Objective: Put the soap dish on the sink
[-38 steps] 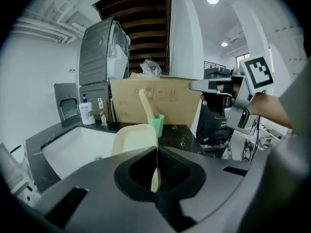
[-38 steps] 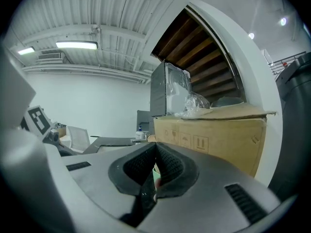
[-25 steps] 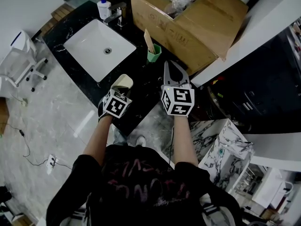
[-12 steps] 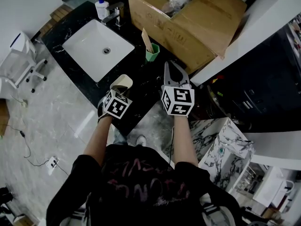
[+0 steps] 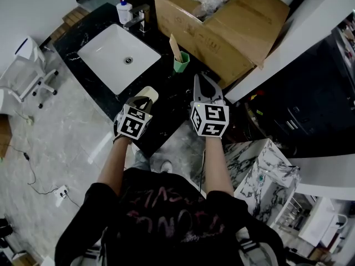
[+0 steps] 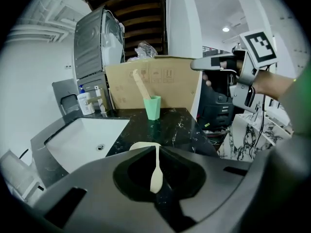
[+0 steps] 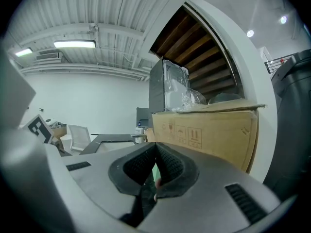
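A cream soap dish (image 5: 147,95) sticks out of my left gripper (image 5: 142,102), which is shut on its rim above the front edge of the black counter (image 5: 166,101). In the left gripper view the dish's thin edge (image 6: 156,169) runs between the shut jaws of the left gripper (image 6: 156,150). The white sink (image 5: 118,57) lies beyond and to the left, also seen as the sink (image 6: 80,136). My right gripper (image 5: 198,80) hovers to the right, shut and empty. The right gripper (image 7: 156,147) faces a cardboard box (image 7: 209,130).
A green cup (image 5: 181,62) with a wooden piece in it stands between sink and cardboard box (image 5: 222,21). A faucet (image 5: 138,16) and soap bottle (image 5: 123,8) sit behind the basin. A white chair (image 5: 22,71) stands on the floor, left.
The left gripper with the soap dish has shifted very slightly; the head view has drifted a little. The right gripper holds still.
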Action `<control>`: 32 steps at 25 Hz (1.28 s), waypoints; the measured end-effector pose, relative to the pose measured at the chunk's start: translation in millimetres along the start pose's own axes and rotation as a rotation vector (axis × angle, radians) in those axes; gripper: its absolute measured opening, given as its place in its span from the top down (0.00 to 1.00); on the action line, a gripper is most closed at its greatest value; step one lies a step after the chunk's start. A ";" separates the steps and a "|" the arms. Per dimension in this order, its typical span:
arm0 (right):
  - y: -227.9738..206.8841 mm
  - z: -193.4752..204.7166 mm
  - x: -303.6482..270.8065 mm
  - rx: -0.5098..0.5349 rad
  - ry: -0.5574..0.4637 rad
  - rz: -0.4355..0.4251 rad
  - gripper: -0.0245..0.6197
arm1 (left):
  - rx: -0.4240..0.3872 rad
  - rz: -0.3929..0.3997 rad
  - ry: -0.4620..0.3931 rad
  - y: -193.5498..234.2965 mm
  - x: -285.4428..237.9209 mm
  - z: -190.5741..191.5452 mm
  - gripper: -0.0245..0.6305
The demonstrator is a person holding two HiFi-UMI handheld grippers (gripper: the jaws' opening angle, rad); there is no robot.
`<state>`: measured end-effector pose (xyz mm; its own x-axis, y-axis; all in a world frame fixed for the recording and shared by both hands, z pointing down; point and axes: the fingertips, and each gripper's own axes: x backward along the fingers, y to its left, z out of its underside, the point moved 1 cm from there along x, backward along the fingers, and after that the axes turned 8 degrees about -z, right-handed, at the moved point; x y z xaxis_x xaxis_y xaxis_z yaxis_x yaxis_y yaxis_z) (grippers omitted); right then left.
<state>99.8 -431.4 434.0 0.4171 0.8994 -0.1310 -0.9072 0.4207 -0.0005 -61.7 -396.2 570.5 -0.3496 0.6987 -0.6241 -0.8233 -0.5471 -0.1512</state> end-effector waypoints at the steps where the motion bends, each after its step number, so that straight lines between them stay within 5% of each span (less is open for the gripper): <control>1: 1.4 -0.7 1.2 0.001 -0.002 -0.001 0.94 | 0.007 -0.009 -0.014 3.2 3.3 -2.4 0.92; 12: 16.0 -8.1 12.4 0.021 -0.015 -0.022 0.94 | 0.065 -0.122 -0.195 37.6 57.0 -48.1 0.94; 22: 20.3 -9.4 21.0 0.038 -0.014 -0.022 0.94 | 0.126 -0.249 -0.453 71.1 132.7 -118.7 0.94; 32: 18.5 -18.4 32.6 0.028 -0.053 -0.009 0.94 | 0.123 -0.307 -0.516 76.6 163.8 -127.0 0.94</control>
<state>95.6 -396.5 411.5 0.4284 0.9002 -0.0783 -0.9017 0.4315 0.0268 -125.3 -382.2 359.3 -0.2348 0.9659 -0.1092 -0.9555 -0.2500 -0.1568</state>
